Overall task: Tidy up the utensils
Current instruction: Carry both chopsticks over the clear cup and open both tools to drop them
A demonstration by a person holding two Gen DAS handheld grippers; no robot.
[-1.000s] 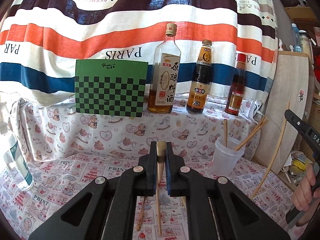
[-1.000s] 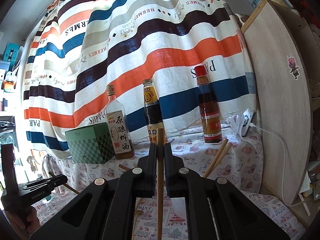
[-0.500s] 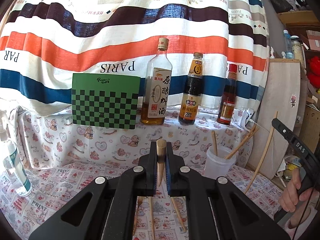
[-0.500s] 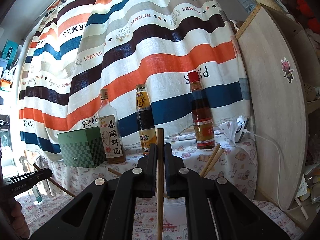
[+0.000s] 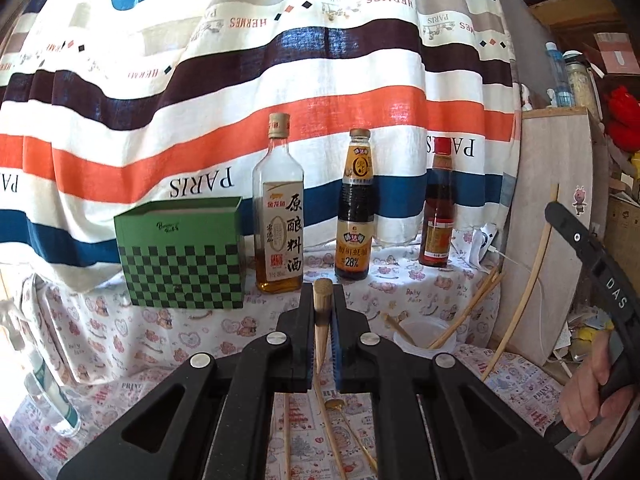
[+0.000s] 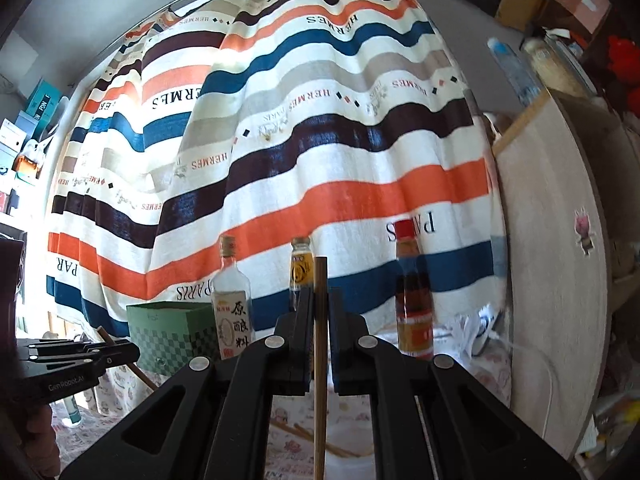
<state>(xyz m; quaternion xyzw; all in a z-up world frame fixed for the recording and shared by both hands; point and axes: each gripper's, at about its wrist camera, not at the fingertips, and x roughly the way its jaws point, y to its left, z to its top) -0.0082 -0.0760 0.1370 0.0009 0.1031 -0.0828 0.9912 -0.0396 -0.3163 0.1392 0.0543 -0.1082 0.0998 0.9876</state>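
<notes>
My left gripper point(image 5: 322, 312) is shut on a light wooden utensil handle point(image 5: 321, 320) that stands upright between its jaws. A clear plastic cup point(image 5: 424, 334) holding several chopsticks point(image 5: 464, 316) sits on the cloth to its right. More wooden utensils point(image 5: 328, 428) lie on the printed tablecloth under the gripper. My right gripper point(image 6: 320, 312) is shut on a dark wooden chopstick point(image 6: 320, 360), held upright. In the left wrist view the right gripper point(image 5: 560, 216) appears at the right edge with that chopstick point(image 5: 524, 296) hanging from it. The left gripper point(image 6: 120, 350) shows at the left in the right wrist view.
A green checkered box point(image 5: 182, 254) and three sauce bottles point(image 5: 280, 208) point(image 5: 356, 208) point(image 5: 438, 208) stand on a raised ledge before a striped curtain point(image 5: 280, 60). A clear spray bottle point(image 5: 44, 396) is at far left. A wooden board point(image 5: 548, 220) leans at right.
Both grippers have risen with their utensils still held. The table, cup and bottles sit lower in both views, and the right wrist view now tilts up toward the curtain.
</notes>
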